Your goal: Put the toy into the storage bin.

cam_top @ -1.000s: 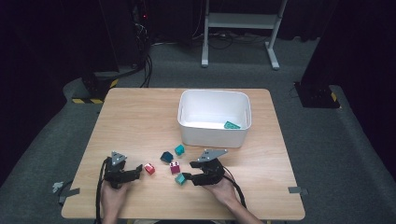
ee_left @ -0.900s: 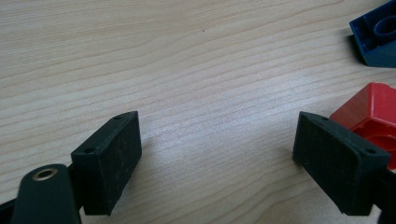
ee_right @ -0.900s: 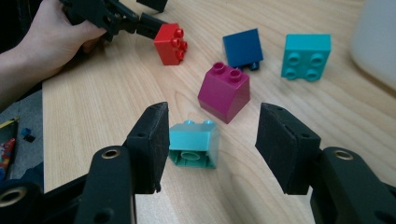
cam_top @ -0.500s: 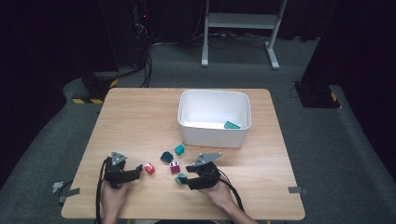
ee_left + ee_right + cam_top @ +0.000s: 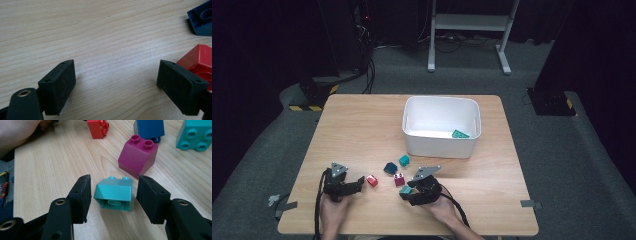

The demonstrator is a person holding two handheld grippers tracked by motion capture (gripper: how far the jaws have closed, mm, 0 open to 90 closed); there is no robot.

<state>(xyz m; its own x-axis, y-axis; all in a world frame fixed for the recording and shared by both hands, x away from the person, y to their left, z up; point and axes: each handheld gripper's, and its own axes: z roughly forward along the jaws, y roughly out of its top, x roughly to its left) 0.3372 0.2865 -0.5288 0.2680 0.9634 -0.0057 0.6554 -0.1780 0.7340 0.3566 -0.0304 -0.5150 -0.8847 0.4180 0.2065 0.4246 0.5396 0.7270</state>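
A small teal brick lies tipped on its side on the wooden table, seen from above as the teal brick near the front edge. My right gripper is open, one jaw on each side of this brick, with a gap at both pads. In the high view the right gripper sits low over it. My left gripper is open on bare wood, and a red brick lies just outside its right jaw. From above, the left gripper points at the red brick.
A magenta brick stands just behind the teal one, with a dark blue brick and a second teal brick beyond. A white bin at mid-table holds a teal piece. The other hand is at the left.
My right gripper has moved left and down, so its jaws now straddle the small teal brick. The left gripper and the bricks have stayed put.
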